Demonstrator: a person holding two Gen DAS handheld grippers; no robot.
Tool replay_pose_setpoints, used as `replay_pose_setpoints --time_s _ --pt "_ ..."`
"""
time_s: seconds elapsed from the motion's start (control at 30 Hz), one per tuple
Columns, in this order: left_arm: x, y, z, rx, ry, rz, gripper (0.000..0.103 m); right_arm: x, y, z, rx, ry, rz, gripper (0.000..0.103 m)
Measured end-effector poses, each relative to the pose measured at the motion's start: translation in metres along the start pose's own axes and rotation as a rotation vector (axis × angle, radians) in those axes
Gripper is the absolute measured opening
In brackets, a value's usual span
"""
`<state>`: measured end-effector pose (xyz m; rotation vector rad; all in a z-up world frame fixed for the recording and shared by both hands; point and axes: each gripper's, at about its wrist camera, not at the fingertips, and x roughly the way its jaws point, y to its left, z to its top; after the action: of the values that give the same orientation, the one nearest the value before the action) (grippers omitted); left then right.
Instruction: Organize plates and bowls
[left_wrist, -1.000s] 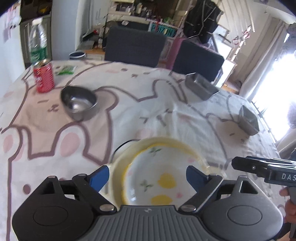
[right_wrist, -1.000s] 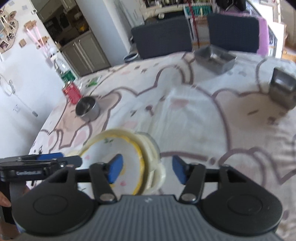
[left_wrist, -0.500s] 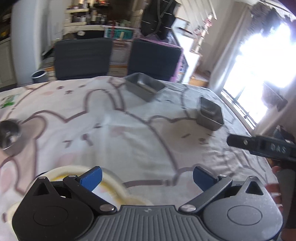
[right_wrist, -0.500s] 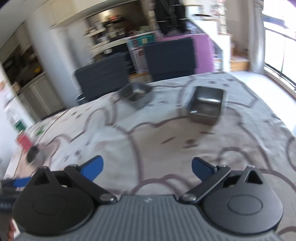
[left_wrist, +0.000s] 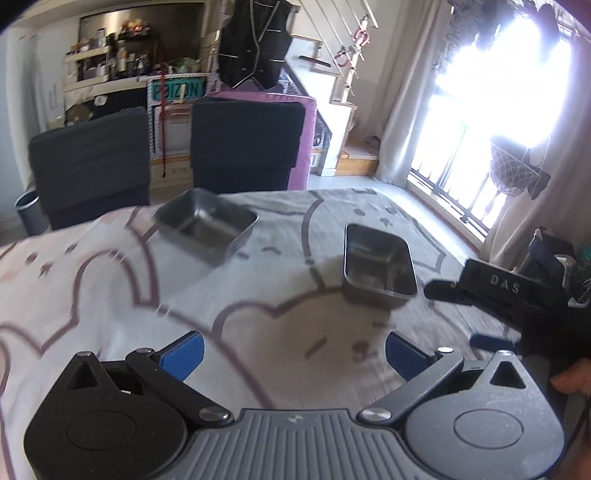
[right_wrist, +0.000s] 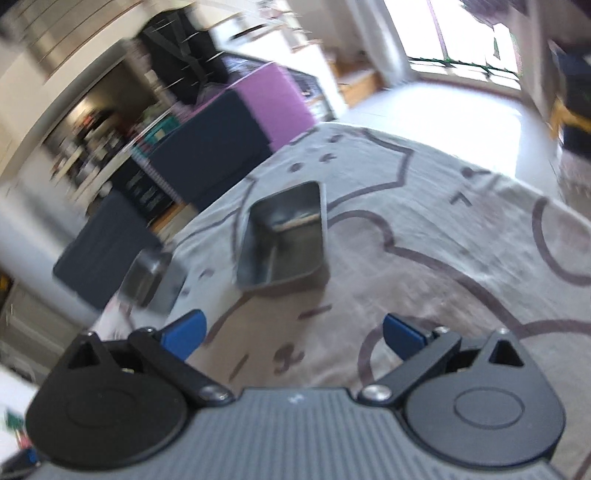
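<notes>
Two rectangular steel trays stand on the bear-print tablecloth (left_wrist: 92, 280). The nearer tray (left_wrist: 376, 264) (right_wrist: 286, 240) lies ahead of both grippers; the farther tray (left_wrist: 205, 223) (right_wrist: 153, 282) sits toward the table's far edge. My left gripper (left_wrist: 293, 352) is open over bare cloth, nothing between its blue pads. My right gripper (right_wrist: 293, 334) is open too, with only cloth between its fingers, and the nearer tray is just beyond them. In the left wrist view the right gripper (left_wrist: 491, 310) shows at the right edge, held by a hand (left_wrist: 570, 376). No plate or bowl is in view.
Two dark chairs (left_wrist: 243, 144) stand behind the table's far edge, with a purple box (left_wrist: 299, 136) and shelves beyond. A small bin (left_wrist: 29, 212) sits on the floor at the left. A bright window (left_wrist: 498, 110) and curtains lie to the right.
Both grippers let go of the yellow-rimmed plate and cream bowl, opened wide and swung right. The plate, round steel bowl, can and bottle left view; the two steel trays came closer.
</notes>
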<state>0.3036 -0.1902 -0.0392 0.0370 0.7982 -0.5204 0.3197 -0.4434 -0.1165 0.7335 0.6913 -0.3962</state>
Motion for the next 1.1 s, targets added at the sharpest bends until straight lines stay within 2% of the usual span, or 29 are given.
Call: replay_pose_setpoints --time_s 0.27,0.33,0.4,0.47,0.57,0.73,0.9,1.03,1.1 --pt "0.061 0.007 0.048 -0.024 -0.007 -0.024 0.103 0.04 -0.013 0.006 0.266 0.01 -0.016 0.101" --pt "0.071 0.007 0.058 -0.03 -0.014 -0.035 0.103 0.05 -0.014 0.007 0.331 0.012 -0.007 0.085" --pt "0.081 0.007 0.066 -0.031 -0.019 -0.045 0.103 0.058 -0.012 0.004 0.382 0.021 0.013 0.073" --pt "0.087 0.008 0.069 -0.034 -0.027 -0.052 0.103 0.066 -0.01 0.002 0.42 0.022 0.033 0.07" --pt "0.095 0.01 0.071 -0.045 -0.037 -0.062 0.103 0.077 -0.006 -0.001 0.471 0.014 0.073 0.061" --pt "0.106 0.017 0.072 -0.079 -0.033 -0.067 0.103 0.093 0.005 -0.004 0.458 0.031 0.095 0.041" --pt "0.107 0.02 0.069 -0.1 -0.023 -0.066 0.103 0.096 0.005 -0.006 0.471 0.041 0.097 0.031" --pt "0.103 0.017 0.07 -0.092 -0.025 -0.068 0.103 0.087 0.006 0.0 0.439 0.035 0.097 0.012" --pt "0.102 0.014 0.071 -0.087 -0.03 -0.073 0.103 0.084 0.004 0.003 0.418 0.025 0.076 0.011"
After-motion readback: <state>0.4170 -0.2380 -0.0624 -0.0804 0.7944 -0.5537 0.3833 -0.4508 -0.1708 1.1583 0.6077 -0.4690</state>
